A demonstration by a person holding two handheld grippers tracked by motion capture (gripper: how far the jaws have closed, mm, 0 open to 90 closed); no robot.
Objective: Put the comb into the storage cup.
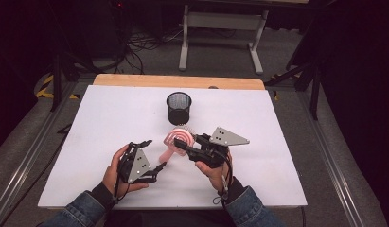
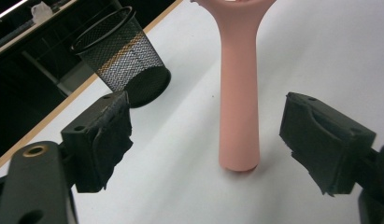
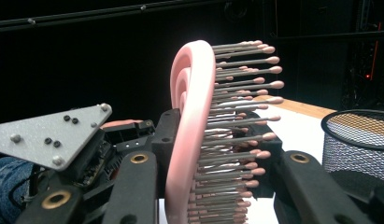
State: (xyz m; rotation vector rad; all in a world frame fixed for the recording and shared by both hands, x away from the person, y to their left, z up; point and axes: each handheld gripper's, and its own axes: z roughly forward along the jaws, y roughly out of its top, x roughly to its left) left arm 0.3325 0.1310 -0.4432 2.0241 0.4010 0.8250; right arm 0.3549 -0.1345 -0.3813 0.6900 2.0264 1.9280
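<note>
While the right gripper (image 1: 186, 143) clamps its jaws on the head of a pink hairbrush (image 3: 194, 140), holding it on edge just above the white table (image 1: 97, 142), the left gripper (image 1: 152, 158) stands open with the brush's handle (image 2: 238, 98) between its pads, neither pad touching it. The handle's end rests on the table just ahead of the left jaws. Beyond the brush, past both grippers, a black mesh cup (image 1: 179, 107) stands upright and looks empty. Judging by this, the brush is picked up and handed to one gripper; dropping it into the cup remains.
</note>
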